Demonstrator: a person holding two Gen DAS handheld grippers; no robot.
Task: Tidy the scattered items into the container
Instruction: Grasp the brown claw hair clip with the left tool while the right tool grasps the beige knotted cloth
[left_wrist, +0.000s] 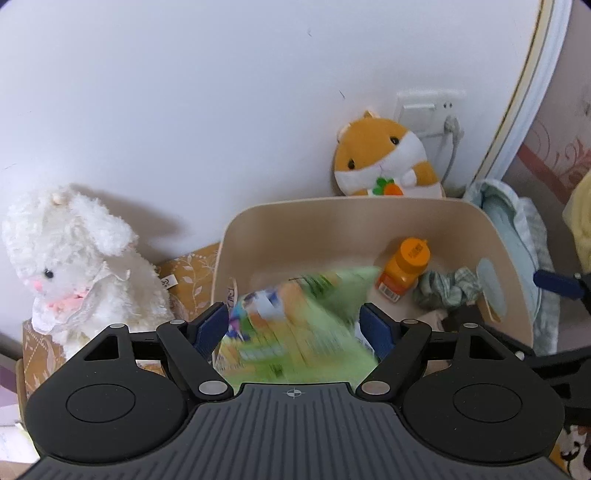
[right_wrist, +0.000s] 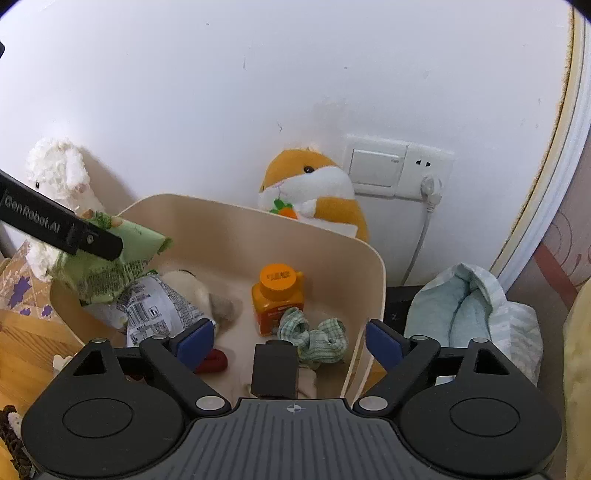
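A beige container (left_wrist: 332, 201) (right_wrist: 240, 206) stands against the wall. In it are an orange bottle (left_wrist: 404, 266) (right_wrist: 277, 295), a crumpled green checked cloth (left_wrist: 448, 288) (right_wrist: 314, 336), a silver packet (right_wrist: 159, 306), a black box (right_wrist: 275, 369) and a red item (right_wrist: 212, 362). My left gripper (left_wrist: 293, 325) is open over the container's left side. A green snack bag (left_wrist: 295, 317) (right_wrist: 110, 266) shows blurred between its blue pads, loose from them. My right gripper (right_wrist: 290, 339) is open over the container's near right corner, with the black box below it and nothing held.
A white plush rabbit (left_wrist: 70, 266) sits left of the container on a patterned box. An orange hamster plush (left_wrist: 384, 155) leans on the wall behind it, beside a wall socket (left_wrist: 428, 110) with a cable. A pale blue bundle (right_wrist: 472, 306) lies to the right.
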